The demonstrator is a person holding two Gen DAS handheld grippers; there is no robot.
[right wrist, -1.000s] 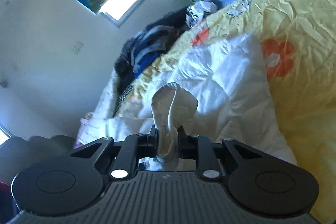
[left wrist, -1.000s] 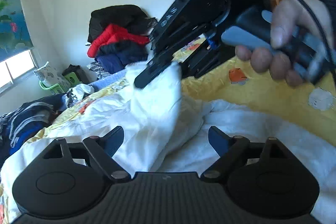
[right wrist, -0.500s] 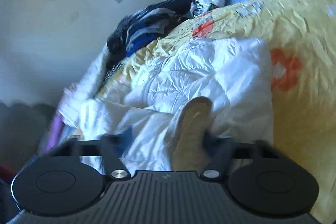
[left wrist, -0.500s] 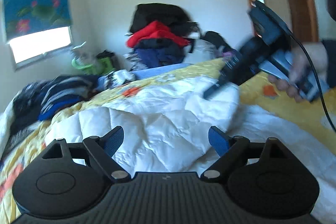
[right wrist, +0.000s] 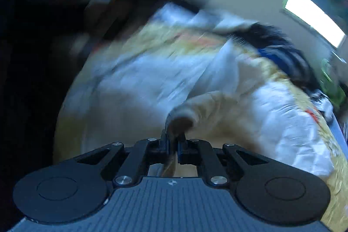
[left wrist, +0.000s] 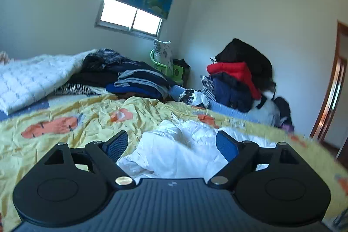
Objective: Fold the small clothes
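Right wrist view: right claw pinching a cream garment; left claw spread above white cloth

Left gripper fingers spread above what seems white clothing.

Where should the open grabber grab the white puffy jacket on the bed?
Probably at the raised crumpled ridge of the white jacket, straight ahead of the left gripper. Its jaws stand wide and empty, and that fold sticks up off the yellow bedspread, so coming in low from the near side should pinch cloth only. The right gripper is already shut on another fold.
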